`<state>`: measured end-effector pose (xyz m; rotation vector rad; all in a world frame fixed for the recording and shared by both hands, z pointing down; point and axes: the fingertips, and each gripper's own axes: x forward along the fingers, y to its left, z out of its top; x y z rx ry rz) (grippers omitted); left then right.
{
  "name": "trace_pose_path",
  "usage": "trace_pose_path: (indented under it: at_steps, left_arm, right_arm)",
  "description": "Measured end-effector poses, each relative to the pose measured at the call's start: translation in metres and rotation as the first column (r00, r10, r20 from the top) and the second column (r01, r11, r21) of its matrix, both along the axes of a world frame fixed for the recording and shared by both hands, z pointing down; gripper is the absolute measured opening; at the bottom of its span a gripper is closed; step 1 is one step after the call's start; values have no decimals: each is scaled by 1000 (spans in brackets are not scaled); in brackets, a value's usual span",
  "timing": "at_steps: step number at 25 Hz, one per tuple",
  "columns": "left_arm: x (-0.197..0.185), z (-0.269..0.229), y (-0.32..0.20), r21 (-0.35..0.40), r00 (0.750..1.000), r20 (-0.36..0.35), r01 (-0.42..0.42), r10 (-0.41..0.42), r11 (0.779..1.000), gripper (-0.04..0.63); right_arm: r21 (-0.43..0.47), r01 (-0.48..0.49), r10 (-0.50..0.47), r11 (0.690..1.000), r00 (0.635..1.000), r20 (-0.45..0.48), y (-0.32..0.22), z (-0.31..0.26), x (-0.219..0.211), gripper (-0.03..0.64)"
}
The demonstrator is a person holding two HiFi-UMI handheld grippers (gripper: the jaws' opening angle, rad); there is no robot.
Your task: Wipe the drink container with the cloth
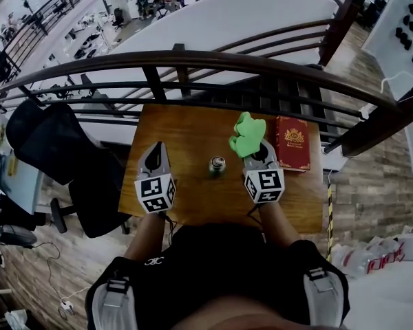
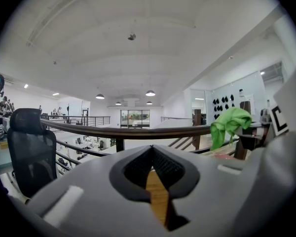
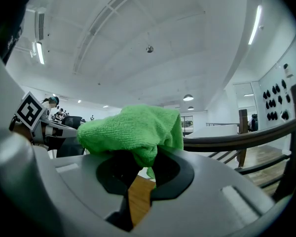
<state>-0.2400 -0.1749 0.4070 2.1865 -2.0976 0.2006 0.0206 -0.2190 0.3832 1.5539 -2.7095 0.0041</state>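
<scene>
A small metal drink can (image 1: 217,166) stands upright in the middle of the wooden table (image 1: 193,126). My right gripper (image 1: 259,150) is just right of the can, shut on a green cloth (image 1: 247,135) that bunches over its tips. In the right gripper view the cloth (image 3: 134,132) drapes from the closed jaws. My left gripper (image 1: 156,155) hovers left of the can, shut and empty; in the left gripper view its jaws (image 2: 153,169) meet with only table wood showing below, and the cloth (image 2: 230,124) hangs at the right.
A red book (image 1: 292,143) lies on the table's right side beside my right gripper. A dark railing (image 1: 213,64) runs along the table's far edge. A black office chair (image 1: 62,160) stands to the left of the table.
</scene>
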Motion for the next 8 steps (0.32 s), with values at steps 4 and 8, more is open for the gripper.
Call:
trace_pose_path:
  at_steps: [4,8]
  left_arm:
    - [0,-3,-1,4,1000,-1,-8,8,1000,54]
    - [-4,1,0,4,1000,-13,-15,15,1000,54]
  right_arm:
    - [0,6,-6,1000,1000,-1,1,-2,-5,48]
    - [2,3,-3,1000,1000,-8,2,0,-11,48]
